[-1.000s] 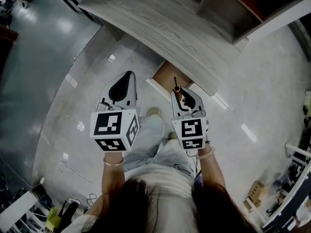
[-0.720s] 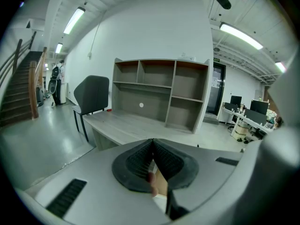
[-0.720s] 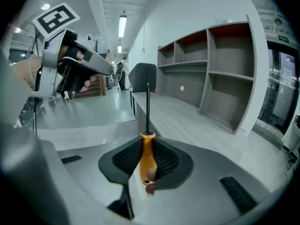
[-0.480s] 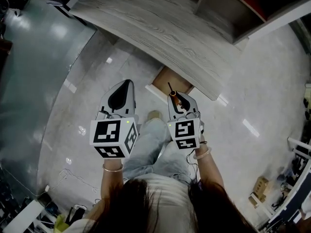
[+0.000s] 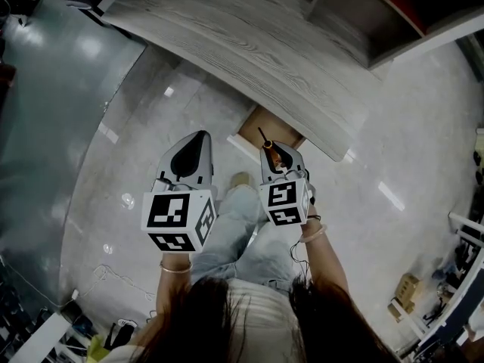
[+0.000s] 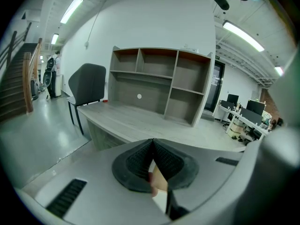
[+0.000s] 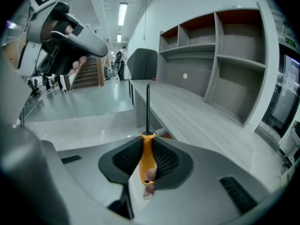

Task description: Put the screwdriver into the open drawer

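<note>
Right gripper (image 7: 146,165) clamping screwdriver (image 7: 147,151), shaft forward

Head view down — gripper views toward desk (image 5: 249,44)

Floor (image 5: 144,119): glossy pale marble-pattern tile, showing light reflections. A grey wood-grain desk (image 5: 249,44) spans 12 o'clock in the head view. An open-compartment shelf unit (image 6: 159,78) stands on it, with a white wall (image 6: 140,18) behind. In the left gripper view, a dark chair (image 6: 86,86) and a staircase (image 6: 18,88) are at 9 o'clock, lit tube lights (image 6: 72,8) at 11 o'clock, and workstations with monitors (image 6: 243,111) at 3 o'clock.
</note>
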A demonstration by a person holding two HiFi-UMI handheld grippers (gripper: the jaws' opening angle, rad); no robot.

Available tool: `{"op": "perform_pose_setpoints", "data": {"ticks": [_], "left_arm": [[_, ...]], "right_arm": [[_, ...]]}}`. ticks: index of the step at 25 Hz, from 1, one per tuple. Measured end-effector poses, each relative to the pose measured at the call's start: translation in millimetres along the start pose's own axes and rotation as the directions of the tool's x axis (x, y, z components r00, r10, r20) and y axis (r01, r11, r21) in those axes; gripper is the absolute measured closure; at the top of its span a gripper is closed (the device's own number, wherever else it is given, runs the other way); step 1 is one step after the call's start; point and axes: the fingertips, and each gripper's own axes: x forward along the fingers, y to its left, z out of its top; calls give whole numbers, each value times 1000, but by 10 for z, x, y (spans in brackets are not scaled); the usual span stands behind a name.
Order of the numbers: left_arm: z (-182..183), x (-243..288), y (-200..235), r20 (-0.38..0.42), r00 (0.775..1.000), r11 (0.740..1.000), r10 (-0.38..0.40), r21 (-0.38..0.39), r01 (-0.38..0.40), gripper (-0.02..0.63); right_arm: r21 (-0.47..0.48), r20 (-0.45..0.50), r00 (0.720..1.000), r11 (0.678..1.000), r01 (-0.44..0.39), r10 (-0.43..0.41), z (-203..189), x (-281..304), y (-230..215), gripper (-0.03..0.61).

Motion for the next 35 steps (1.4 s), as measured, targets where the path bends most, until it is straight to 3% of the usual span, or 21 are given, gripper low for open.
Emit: {"op": "perform_pose_setpoints", "data": {"ticks": [35], "left_arm": [[-684,242,226,-122,992,999,10,-36,-15,597]], "right_arm": [[-26,-246,967,996,-80,71,-865,923,38,494]]}}
